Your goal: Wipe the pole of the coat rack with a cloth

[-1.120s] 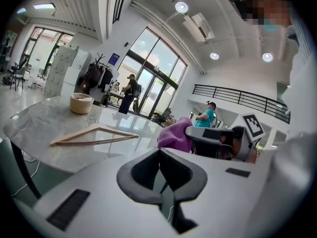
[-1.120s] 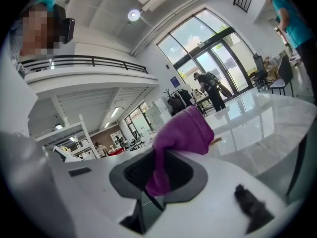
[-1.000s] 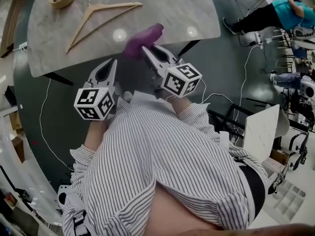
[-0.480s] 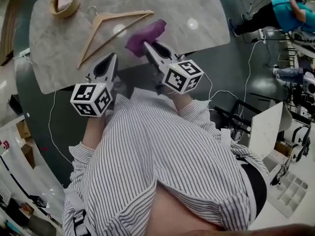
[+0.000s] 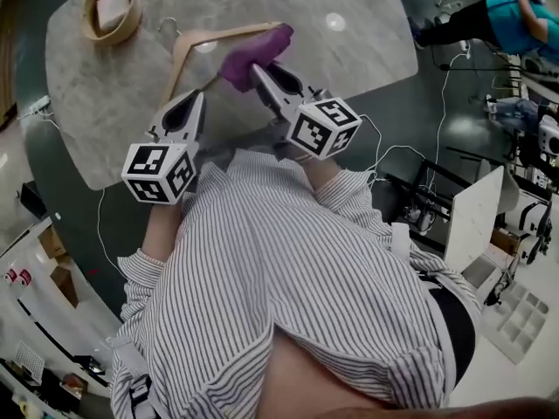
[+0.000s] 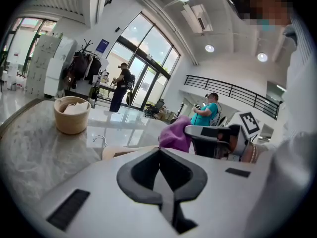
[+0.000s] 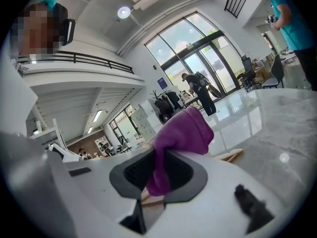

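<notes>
A purple cloth (image 5: 253, 53) is bunched in my right gripper (image 5: 259, 71), whose jaws are shut on it; in the right gripper view the cloth (image 7: 181, 133) rises out from between the jaws and folds over them. My left gripper (image 5: 197, 99) is shut and holds nothing, level with the right one and to its left, over the near edge of the marble table (image 5: 367, 33). In the left gripper view the cloth (image 6: 176, 134) shows to the right of my closed left jaws. No coat rack pole shows in any view.
A wooden hanger (image 5: 223, 35) lies on the table just beyond both grippers. A round wooden bowl (image 5: 111, 9) with white paper stands at the table's far left. Cables (image 5: 397, 151) run over the dark floor. A person in a teal top (image 5: 515, 11) is at the upper right.
Both grippers and the cloth have moved forward over the table's edge, nearer the hanger. The view has shifted, so the table sits lower and more to the right in the picture.
</notes>
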The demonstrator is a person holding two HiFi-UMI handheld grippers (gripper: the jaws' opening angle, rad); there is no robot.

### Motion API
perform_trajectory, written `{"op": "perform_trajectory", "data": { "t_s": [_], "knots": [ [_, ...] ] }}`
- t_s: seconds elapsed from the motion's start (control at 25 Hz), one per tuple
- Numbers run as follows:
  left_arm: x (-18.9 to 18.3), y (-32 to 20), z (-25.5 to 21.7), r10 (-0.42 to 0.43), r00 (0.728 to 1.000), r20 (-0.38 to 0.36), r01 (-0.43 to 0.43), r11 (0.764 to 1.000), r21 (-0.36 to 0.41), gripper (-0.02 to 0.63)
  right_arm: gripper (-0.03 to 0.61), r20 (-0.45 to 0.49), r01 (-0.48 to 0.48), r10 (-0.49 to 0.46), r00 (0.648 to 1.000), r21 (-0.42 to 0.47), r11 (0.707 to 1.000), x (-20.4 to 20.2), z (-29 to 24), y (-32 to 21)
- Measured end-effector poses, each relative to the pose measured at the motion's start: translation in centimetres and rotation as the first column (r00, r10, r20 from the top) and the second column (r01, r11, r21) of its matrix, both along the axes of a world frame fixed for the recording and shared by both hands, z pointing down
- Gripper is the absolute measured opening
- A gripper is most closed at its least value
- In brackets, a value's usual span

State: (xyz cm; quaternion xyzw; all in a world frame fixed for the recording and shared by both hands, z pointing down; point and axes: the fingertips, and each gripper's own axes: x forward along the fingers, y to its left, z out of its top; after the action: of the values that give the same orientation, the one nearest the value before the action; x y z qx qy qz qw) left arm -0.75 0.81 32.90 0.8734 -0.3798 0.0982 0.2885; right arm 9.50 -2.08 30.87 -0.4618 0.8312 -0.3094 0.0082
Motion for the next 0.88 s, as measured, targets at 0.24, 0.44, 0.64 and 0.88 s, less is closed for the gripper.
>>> {"op": "perform_trajectory", "data": {
  "t_s": [0.24, 0.44, 0.64, 0.88],
  "knots": [
    [-1.0, -1.7, 0.8, 0.013, 1.0, 0.019, -0.012, 1.0, -0.014, 0.011, 0.061, -0.015, 0.01, -0.01, 1.0, 0.007, 1.0, -1.7, 0.0, -2.0],
    [-0.2, -1.6, 1.1, 0.06, 0.998, 0.024, -0.059, 0.998, -0.025, 0.011, 0.061, -0.022, -0.004, 0.003, 1.0, -0.027, 1.0, -1.3, 1.0, -2.6],
    [0.2, -2.0, 1.8, 0.055, 0.998, 0.031, -0.053, 0.998, -0.041, 0.011, 0.061, -0.025, 0.006, -0.007, 1.0, -0.039, 0.999, -1.1, 1.3, -3.0],
    [0.3, -4.0, 1.5, 0.0, 0.999, 0.048, 0.002, 0.999, -0.041, 0.012, 0.061, -0.034, 0.002, -0.004, 0.999, -0.056, 0.998, 0.3, 1.2, -3.9]
  ]
}}
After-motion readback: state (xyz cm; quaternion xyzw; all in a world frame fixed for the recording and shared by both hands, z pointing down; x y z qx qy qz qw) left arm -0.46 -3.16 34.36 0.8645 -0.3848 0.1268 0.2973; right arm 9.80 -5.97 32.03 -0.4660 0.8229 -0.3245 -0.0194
